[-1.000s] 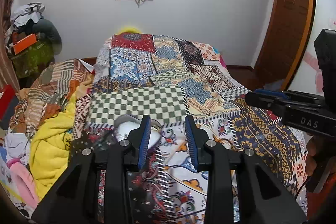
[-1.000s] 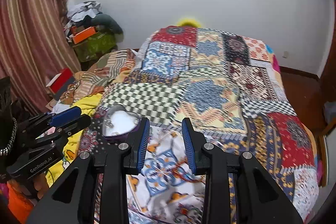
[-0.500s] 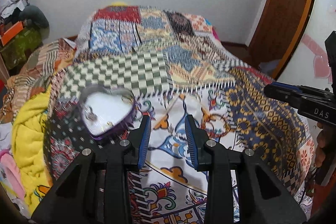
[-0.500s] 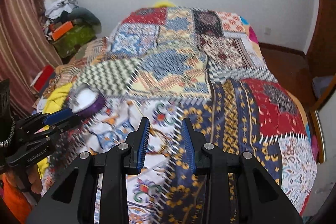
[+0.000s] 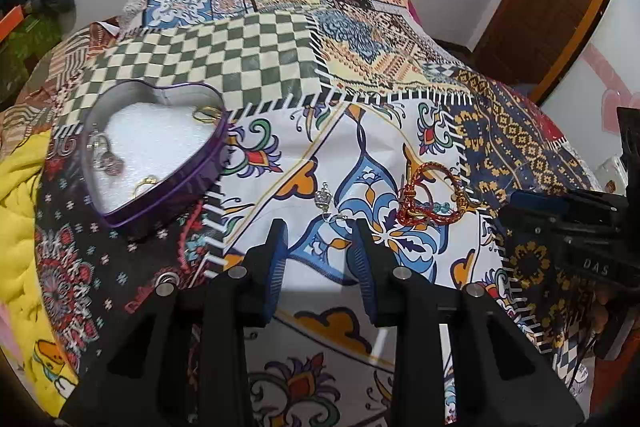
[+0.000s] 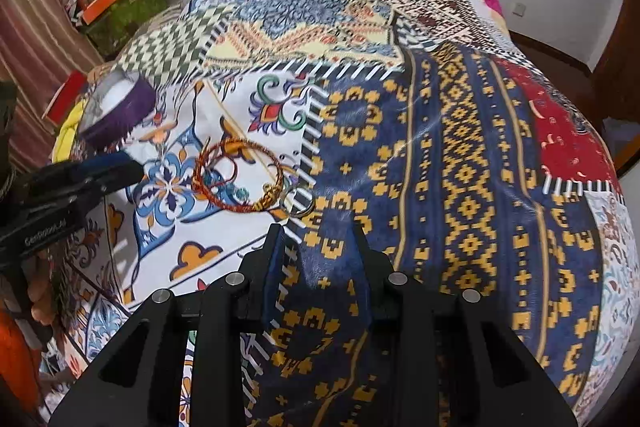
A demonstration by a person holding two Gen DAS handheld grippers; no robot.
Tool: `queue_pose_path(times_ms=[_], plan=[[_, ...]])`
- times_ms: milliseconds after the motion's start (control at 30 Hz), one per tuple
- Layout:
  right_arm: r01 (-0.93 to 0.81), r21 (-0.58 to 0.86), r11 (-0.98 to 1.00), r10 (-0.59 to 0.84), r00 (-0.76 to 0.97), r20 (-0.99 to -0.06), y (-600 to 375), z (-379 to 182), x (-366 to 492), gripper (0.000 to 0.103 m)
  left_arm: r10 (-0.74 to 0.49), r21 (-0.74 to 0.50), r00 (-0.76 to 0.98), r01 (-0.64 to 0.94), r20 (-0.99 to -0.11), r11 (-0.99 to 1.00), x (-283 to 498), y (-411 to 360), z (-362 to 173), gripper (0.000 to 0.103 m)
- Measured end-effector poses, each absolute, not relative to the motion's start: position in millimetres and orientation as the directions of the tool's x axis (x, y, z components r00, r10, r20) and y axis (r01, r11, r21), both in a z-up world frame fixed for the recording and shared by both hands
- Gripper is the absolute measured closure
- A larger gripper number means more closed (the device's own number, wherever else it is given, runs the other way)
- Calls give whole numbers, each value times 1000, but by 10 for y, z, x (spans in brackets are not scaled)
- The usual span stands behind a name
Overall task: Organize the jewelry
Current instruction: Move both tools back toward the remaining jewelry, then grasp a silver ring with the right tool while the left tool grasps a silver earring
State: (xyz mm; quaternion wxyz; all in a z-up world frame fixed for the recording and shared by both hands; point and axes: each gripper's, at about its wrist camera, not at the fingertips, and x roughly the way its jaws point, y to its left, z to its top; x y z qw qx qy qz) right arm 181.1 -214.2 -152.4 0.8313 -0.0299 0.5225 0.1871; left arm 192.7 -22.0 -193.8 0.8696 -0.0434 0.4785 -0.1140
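The jaws of the left gripper (image 5: 322,227) stand partly spread with a clear gap between the blue pads, and nothing sits between them; they hang over the white floral patch of the patchwork bedspread (image 5: 248,67) without touching any jewelry. The jaws of the right gripper (image 6: 318,231) are parted about as far, also empty, poised over the navy and gold patch.

Just beyond the left gripper's tips lies a small silver piece on a thin chain (image 5: 326,201), flat on the bedspread. To its right, close by, sits a tangle of red and gold corded bracelets (image 5: 430,195) with a few turquoise beads showing. In the right wrist view the same bracelets (image 6: 238,177) form a loose ring, and a plain metal ring (image 6: 297,201) lies touching or almost touching their near edge, just ahead of the right gripper's left finger.

A purple heart-shaped tin (image 5: 160,151) rests on the bedspread to the left, well apart from the bracelets, open, with a white lining. Inside it are a gold ring (image 5: 206,114) near the far rim, another gold ring (image 5: 146,183) near the close rim, and silver pieces (image 5: 106,157) by the left wall.
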Motion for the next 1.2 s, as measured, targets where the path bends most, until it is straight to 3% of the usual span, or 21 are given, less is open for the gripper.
queue_pose_path(times_ms=[467, 733, 900, 1033, 1200], plan=[[-387, 156, 909, 303, 356, -884, -1978, -1646, 1920, 74, -250, -179, 499, 186, -830, 966, 2181, -347, -2062, 77], [-404, 142, 904, 306, 377, -874, -1916, -1677, 1945, 74, -256, -191, 496, 180, -830, 965, 2211, -328, -2093, 93], [-406, 143, 903, 309, 381, -872, -1895, -1677, 1953, 74, -236, -165, 507, 180, -829, 970, 2176, -351, -2084, 95], [-419, 141, 897, 316, 385, -867, -1852, -1679, 1946, 83, -231, -158, 515, 181, -826, 971, 2132, -355, -2073, 95], [-401, 140, 905, 310, 400, -863, -1875, -1669, 1949, 83, -239, -175, 516, 170, -823, 970, 2092, -331, -2047, 96]])
